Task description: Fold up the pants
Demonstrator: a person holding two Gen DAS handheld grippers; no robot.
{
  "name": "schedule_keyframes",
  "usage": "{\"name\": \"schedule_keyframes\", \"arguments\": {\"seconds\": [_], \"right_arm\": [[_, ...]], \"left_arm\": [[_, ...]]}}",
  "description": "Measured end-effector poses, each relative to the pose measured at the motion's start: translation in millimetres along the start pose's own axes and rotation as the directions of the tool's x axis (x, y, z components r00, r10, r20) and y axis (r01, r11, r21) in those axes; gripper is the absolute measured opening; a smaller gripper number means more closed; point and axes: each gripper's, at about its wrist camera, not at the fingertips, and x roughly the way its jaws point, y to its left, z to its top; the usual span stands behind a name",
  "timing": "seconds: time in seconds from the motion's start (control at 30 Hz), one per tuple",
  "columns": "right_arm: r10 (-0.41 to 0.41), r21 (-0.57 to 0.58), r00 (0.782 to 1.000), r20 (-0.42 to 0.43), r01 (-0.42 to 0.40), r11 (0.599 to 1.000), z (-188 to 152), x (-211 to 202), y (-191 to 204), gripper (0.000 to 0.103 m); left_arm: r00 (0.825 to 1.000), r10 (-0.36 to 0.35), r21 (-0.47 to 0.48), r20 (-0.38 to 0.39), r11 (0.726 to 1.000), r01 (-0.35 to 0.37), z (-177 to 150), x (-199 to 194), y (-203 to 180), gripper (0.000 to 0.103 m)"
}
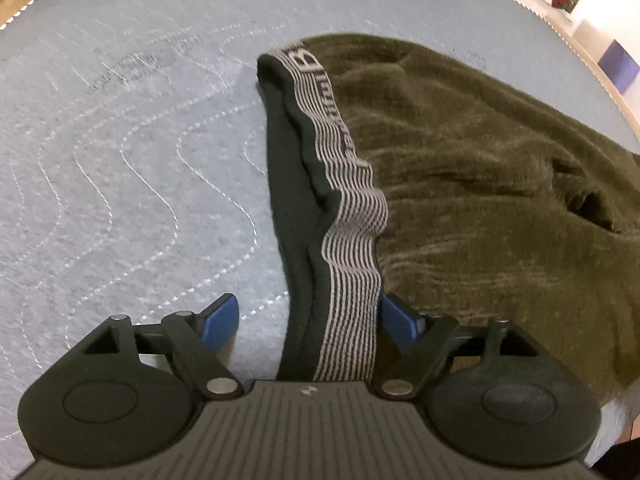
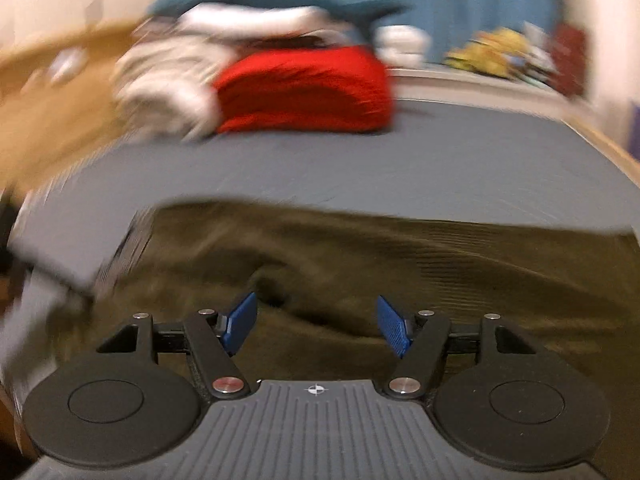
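The olive pants [image 1: 480, 184] lie soft and limp on the grey bed [image 1: 120, 160], so with my left fingers [image 1: 310, 322] spread astride the firmer striped waistband [image 1: 348, 240] and my right fingers [image 2: 316, 326] spread empty over the cloth, I would pinch that band.

Grey-blue quilted mattress [image 1: 120, 184] with wavy white stitching, light wooden bed frame [image 2: 44, 120] along its edge, blue curtain [image 2: 460, 4] behind, white wall [image 1: 596, 28] to one side, dim warm indoor light
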Motion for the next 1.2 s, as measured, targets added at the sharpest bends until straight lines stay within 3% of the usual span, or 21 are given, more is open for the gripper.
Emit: {"name": "schedule_keyframes", "arguments": {"seconds": [0.13, 0.2, 0.3, 0.4, 0.47, 0.53, 0.67, 0.8, 0.87, 0.93, 0.97, 1.07, 1.2], "right_arm": [[0.059, -0.146, 0.994, -0.088, -0.072, 0.987, -20, 18, 38, 0.063], [0.083, -0.251, 0.989, -0.12, -0.111, 0.962, -39, 22, 59, 0.062], [0.162, -0.407, 0.973, -0.163, -0.216, 0.888, -58, 20, 87, 0.062], [0.222, -0.548, 0.949, -0.222, -0.31, 0.777, -78, 15, 115, 0.063], [0.237, -0.59, 0.934, -0.267, -0.353, 0.726, -88, 11, 125, 0.063], [0.224, -0.606, 0.931, -0.289, -0.36, 0.71, -96, 15, 130, 0.064], [0.25, -0.57, 0.915, -0.316, -0.394, 0.721, -87, 16, 130, 0.064], [0.314, -0.57, 0.88, -0.356, -0.471, 0.674, -94, 12, 140, 0.063], [0.31, -0.598, 0.885, -0.346, -0.463, 0.654, -98, 13, 146, 0.061], [0.304, -0.591, 0.888, -0.345, -0.457, 0.664, -95, 15, 146, 0.035], [0.29, -0.59, 0.893, -0.344, -0.446, 0.673, -94, 18, 147, 0.016], [0.284, -0.593, 0.894, -0.347, -0.444, 0.672, -90, 22, 148, 0.008], [0.316, -0.609, 0.892, -0.325, -0.452, 0.651, -88, 15, 150, 0.006]], "left_arm": [[1.0, -0.007, 0.031, -0.02, 0.999, 0.008, -6, 5, -7, 0.088], [1.0, 0.001, 0.052, -0.018, 0.999, 0.0, -8, 6, -10, 0.089], [1.0, 0.003, 0.062, -0.016, 0.998, -0.002, -9, 7, -12, 0.089], [1.0, 0.004, 0.07, -0.013, 0.998, -0.003, -11, 5, -13, 0.087], [1.0, -0.004, 0.084, -0.007, 0.996, 0.004, -10, 6, -16, 0.08], [1.0, -0.025, 0.102, -0.002, 0.994, 0.025, -11, 4, -20, 0.061], [0.999, 0.011, 0.185, 0.03, 0.983, -0.016, -17, -5, -34, 0.049], [0.998, 0.02, 0.203, 0.054, 0.979, -0.031, -21, -10, -35, 0.04], [0.998, 0.016, 0.2, 0.066, 0.979, -0.029, -22, -15, -34, 0.037], [0.997, 0.01, 0.196, 0.08, 0.98, -0.026, -22, -23, -33, 0.033], [0.996, 0.005, 0.192, 0.088, 0.981, -0.022, -22, -27, -33, 0.032], [0.994, -0.014, 0.173, 0.112, 0.985, -0.005, -22, -42, -27, 0.029], [0.993, -0.013, 0.16, 0.121, 0.987, -0.007, -25, -62, -20, 0.028]]}}
